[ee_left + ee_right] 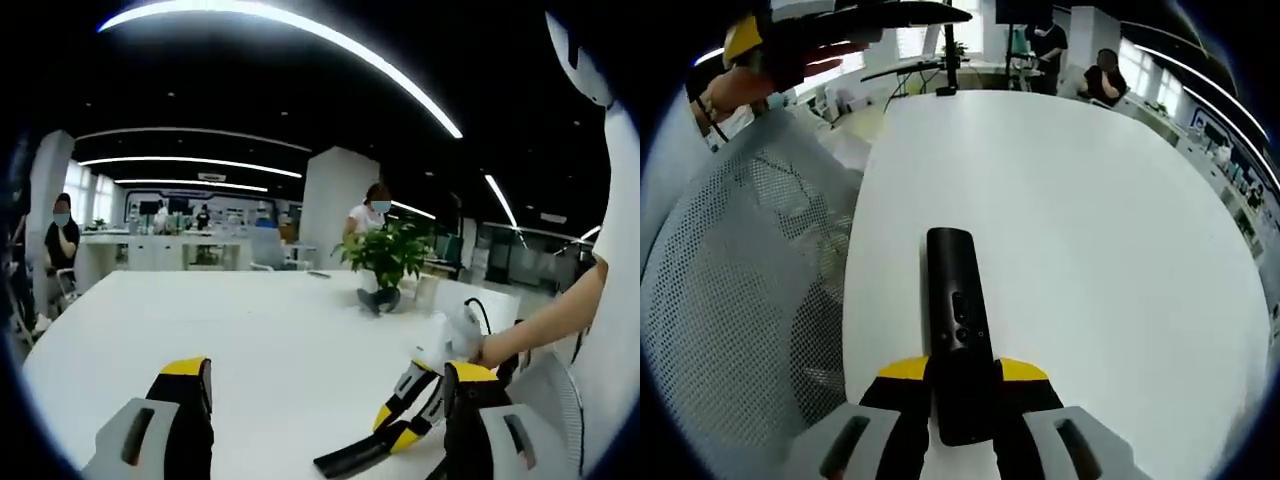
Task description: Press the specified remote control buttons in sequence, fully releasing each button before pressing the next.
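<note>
Right gripper view: fingers point(902, 385) clamp remote point(956, 320)

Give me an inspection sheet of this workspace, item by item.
Surface: white table, mostly bare.
Job's things: black remote lying lengthwise along the right gripper view, buttons up, its near end between the right gripper jaws.
Clutter: potted plant at the far side of the table.
Grippers: right gripper shut on the remote; left gripper open over the table with nothing between its jaws.
Cables: one dark cable looping near the person's hand.
Surroundings: open office with ceiling light strips, white pillar, desks, several people in the background; mesh chair back beside the table.
</note>
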`<action>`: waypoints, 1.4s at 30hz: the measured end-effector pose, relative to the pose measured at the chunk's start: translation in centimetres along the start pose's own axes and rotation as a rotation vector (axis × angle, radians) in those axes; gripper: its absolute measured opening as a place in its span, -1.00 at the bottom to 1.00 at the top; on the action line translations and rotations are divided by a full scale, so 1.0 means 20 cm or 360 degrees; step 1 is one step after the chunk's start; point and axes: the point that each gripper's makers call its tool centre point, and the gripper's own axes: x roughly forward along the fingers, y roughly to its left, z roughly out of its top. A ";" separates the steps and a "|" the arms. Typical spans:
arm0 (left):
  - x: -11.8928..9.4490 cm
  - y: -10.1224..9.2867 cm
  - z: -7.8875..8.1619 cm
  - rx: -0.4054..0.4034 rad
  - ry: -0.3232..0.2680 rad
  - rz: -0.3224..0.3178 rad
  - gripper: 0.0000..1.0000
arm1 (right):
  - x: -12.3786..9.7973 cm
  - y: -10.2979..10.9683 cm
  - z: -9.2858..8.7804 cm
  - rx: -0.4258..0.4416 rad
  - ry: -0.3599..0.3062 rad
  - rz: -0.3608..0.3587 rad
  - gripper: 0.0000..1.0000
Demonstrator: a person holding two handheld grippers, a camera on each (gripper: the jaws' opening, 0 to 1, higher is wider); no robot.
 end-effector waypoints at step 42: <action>-0.06 0.10 -0.05 -0.0083 0.0060 0.0056 0.98 | -0.02 -0.78 0.03 0.0038 0.0195 -0.0011 -0.58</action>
